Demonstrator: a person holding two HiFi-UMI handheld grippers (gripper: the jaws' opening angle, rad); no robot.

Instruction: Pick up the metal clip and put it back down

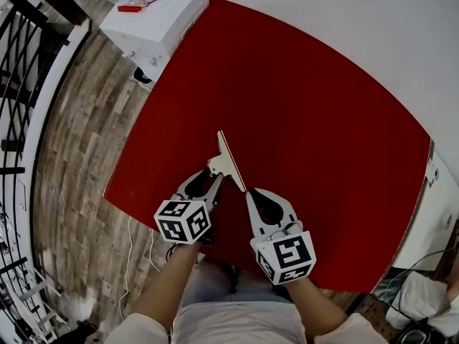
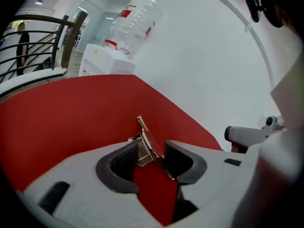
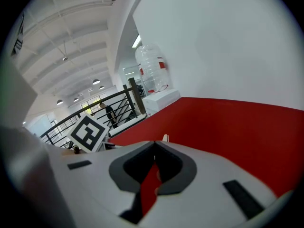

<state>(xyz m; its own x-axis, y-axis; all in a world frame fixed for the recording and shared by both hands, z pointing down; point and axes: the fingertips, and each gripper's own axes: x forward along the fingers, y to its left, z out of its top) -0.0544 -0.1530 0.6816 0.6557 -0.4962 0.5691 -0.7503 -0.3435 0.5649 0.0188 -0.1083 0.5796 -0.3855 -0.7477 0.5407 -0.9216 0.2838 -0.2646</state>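
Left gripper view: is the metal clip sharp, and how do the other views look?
Left gripper view: metal clip sharp, no glare, strong fisheye bending, dark corners. Head view: even light, no harsh shadows, red table edges bowed. Right gripper view: right hand-held gripper close and slightly soft, corners dark.

**No readable text**

Nothing legible in any view. Left marker cube [image 1: 183,221] and right marker cube [image 1: 287,256] carry black-and-white square code patterns only, with no letters or digits. The water bottle [image 2: 135,23] has a red band label, but the print is too blurred to read. The white cabinet [image 2: 107,61] under it shows small red marks on its front, also unreadable.
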